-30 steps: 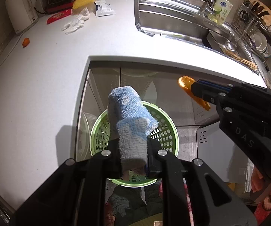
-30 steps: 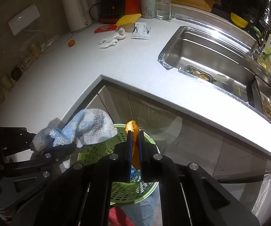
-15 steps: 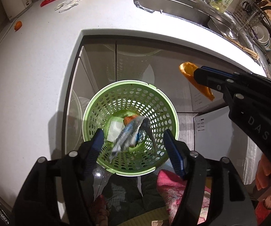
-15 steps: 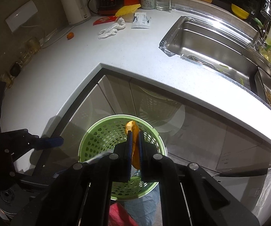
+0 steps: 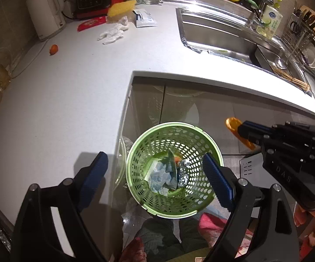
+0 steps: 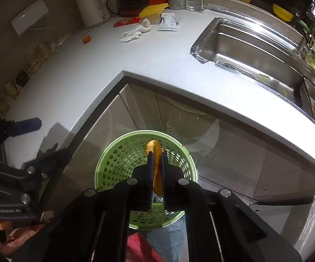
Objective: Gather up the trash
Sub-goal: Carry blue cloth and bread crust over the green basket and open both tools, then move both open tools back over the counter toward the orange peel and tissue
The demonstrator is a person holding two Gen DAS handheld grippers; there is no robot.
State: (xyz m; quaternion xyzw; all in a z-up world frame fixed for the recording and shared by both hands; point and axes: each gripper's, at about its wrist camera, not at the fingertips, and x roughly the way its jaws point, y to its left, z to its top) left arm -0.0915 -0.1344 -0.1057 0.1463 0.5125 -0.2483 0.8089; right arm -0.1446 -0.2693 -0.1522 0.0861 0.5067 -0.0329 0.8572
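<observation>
Blue cloth [image 5: 161,174] now dropped in green basket [image 5: 135,152]; left gripper [image 5: 155,174] spread empty. Right gripper [image 6: 156,166] clamps orange peel [image 6: 154,147] above the rim; likely next in

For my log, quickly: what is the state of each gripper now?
Left gripper: open, empty, above the green basket.
Right gripper: closed on an orange peel.

Bright overhead light on the white countertop [image 5: 70,100], dim toward the walls. Hard glare streaks along the steel sink [image 6: 251,50] rim. The left gripper [image 5: 155,174] throws a dark shadow on the counter's near edge. Glossy cabinet doors [image 6: 179,118] mirror the basket. Heavy fisheye bending, black vignetted corners; centre sharp.
</observation>
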